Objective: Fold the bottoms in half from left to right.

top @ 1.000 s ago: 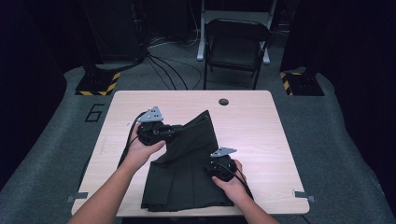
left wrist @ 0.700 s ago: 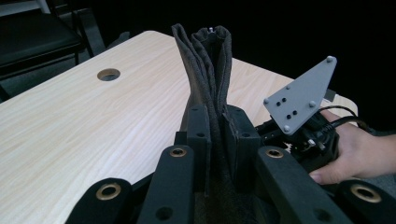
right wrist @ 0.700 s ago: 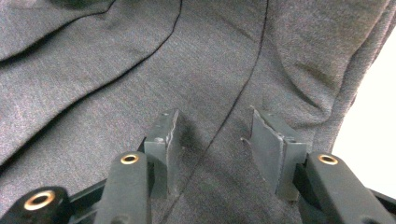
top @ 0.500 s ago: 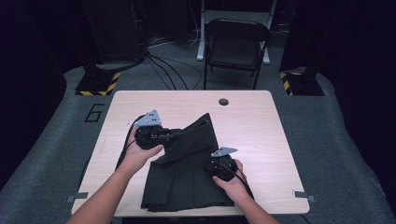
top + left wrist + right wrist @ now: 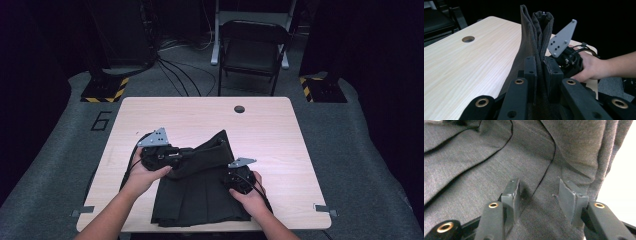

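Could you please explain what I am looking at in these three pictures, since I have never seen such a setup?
A person sits at a wooden table and holds a hand-operated gripper in each hand. One picture comes from a camera above; the other two come from cameras riding on the grippers, looking along their black fingers. On the table lies a dark pleated garment, likely a skirt. The left gripper is shut on a bunched fold of it, lifted off the table. The right gripper rests on the flat cloth with its fingers apart, pressing down; whether they pinch anything I cannot tell. A folding chair stands behind the table.
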`<move>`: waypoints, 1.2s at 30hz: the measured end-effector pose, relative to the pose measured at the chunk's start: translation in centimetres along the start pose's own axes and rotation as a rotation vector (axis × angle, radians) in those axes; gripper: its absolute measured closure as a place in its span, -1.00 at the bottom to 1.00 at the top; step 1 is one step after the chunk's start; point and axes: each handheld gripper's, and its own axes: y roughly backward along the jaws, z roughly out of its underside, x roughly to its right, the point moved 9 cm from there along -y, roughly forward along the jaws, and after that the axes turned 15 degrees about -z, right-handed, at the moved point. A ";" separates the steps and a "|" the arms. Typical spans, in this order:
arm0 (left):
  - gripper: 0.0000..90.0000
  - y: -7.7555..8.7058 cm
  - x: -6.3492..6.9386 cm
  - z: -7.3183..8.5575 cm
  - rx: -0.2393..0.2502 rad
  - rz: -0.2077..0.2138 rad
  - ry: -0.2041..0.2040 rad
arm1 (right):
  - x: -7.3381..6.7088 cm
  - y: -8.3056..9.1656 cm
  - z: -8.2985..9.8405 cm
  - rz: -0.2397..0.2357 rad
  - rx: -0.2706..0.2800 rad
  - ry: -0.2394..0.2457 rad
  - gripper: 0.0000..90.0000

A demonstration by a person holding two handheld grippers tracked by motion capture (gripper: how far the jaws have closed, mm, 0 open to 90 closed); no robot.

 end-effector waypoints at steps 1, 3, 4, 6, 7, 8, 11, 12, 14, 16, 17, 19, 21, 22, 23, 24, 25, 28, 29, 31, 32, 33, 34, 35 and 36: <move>0.81 0.1 0.1 0.1 -0.003 0.004 -0.006 | 0.0 0.0 0.0 -0.001 -0.003 -0.005 0.14; 0.81 0.3 0.5 0.4 0.000 0.014 -0.006 | 0.1 0.1 0.0 -0.011 -0.023 0.006 0.14; 0.81 0.4 0.7 0.5 0.004 0.019 -0.004 | 0.2 0.1 0.0 -0.015 -0.024 0.000 0.15; 0.81 0.6 0.9 0.9 0.003 0.021 -0.010 | 0.2 0.2 0.0 -0.020 -0.022 -0.004 0.15; 0.81 0.9 1.0 1.1 0.003 0.026 -0.006 | 0.1 0.2 0.1 -0.028 -0.025 -0.018 0.15; 0.81 1.0 1.1 1.2 0.000 0.032 -0.003 | 0.2 0.3 0.1 -0.019 -0.017 -0.011 0.14; 0.81 1.3 1.4 1.5 0.004 0.037 -0.006 | 0.0 0.5 0.3 -0.017 -0.017 -0.026 0.13; 0.81 1.3 1.5 1.6 0.004 0.039 -0.010 | 0.0 0.5 0.3 -0.017 -0.015 -0.031 0.14; 0.81 1.4 1.7 1.9 0.003 0.049 -0.008 | 0.2 0.7 0.3 -0.010 -0.007 -0.026 0.14; 0.81 1.5 2.0 2.2 0.001 0.057 -0.009 | 0.4 0.8 0.3 -0.014 -0.003 -0.039 0.14; 0.81 1.6 2.1 2.5 0.001 0.064 -0.005 | 0.5 0.8 0.3 -0.015 -0.001 -0.049 0.15; 0.81 1.6 2.3 2.9 -0.004 0.072 -0.001 | 0.9 0.8 0.3 -0.011 -0.001 -0.051 0.16; 0.81 1.6 2.6 3.2 0.000 0.076 0.005 | 1.0 0.8 0.3 -0.017 0.002 -0.058 0.17; 0.81 1.6 2.7 3.4 0.000 0.082 0.006 | 0.9 0.8 0.3 -0.015 -0.002 -0.059 0.18; 0.81 1.6 2.8 3.5 0.000 0.083 0.007 | 1.0 0.8 0.3 -0.007 -0.004 -0.058 0.19; 0.81 1.5 2.9 3.6 0.000 0.083 0.004 | 1.1 0.8 0.3 -0.001 -0.004 -0.039 0.19; 0.81 1.5 3.0 3.7 0.004 0.084 0.007 | 1.2 0.7 0.3 0.004 -0.005 -0.039 0.20; 0.81 1.4 3.0 3.8 0.000 0.091 0.006 | 1.5 0.6 0.1 0.016 0.007 -0.039 0.25; 0.81 1.3 3.0 3.8 -0.002 0.091 0.008 | 1.6 0.6 0.0 0.019 0.008 -0.046 0.28; 0.81 1.2 3.1 3.9 0.003 0.096 0.015 | 1.9 0.6 0.0 0.027 0.010 -0.056 0.33; 0.81 1.2 3.1 4.0 -0.001 0.101 0.016 | 2.1 0.5 -0.1 0.027 0.014 -0.039 0.36; 0.81 1.1 3.3 4.2 -0.006 0.109 0.012 | 2.1 0.6 -0.1 0.027 0.011 -0.049 0.37; 0.81 1.1 3.5 4.4 -0.008 0.114 0.010 | 2.1 0.6 -0.1 0.027 0.009 -0.047 0.37; 0.81 1.1 3.7 4.6 -0.012 0.120 0.004 | 2.1 0.6 -0.1 0.025 0.004 -0.042 0.36; 0.81 1.1 3.9 4.8 -0.017 0.123 0.007 | 2.1 0.7 0.0 0.023 -0.002 -0.041 0.35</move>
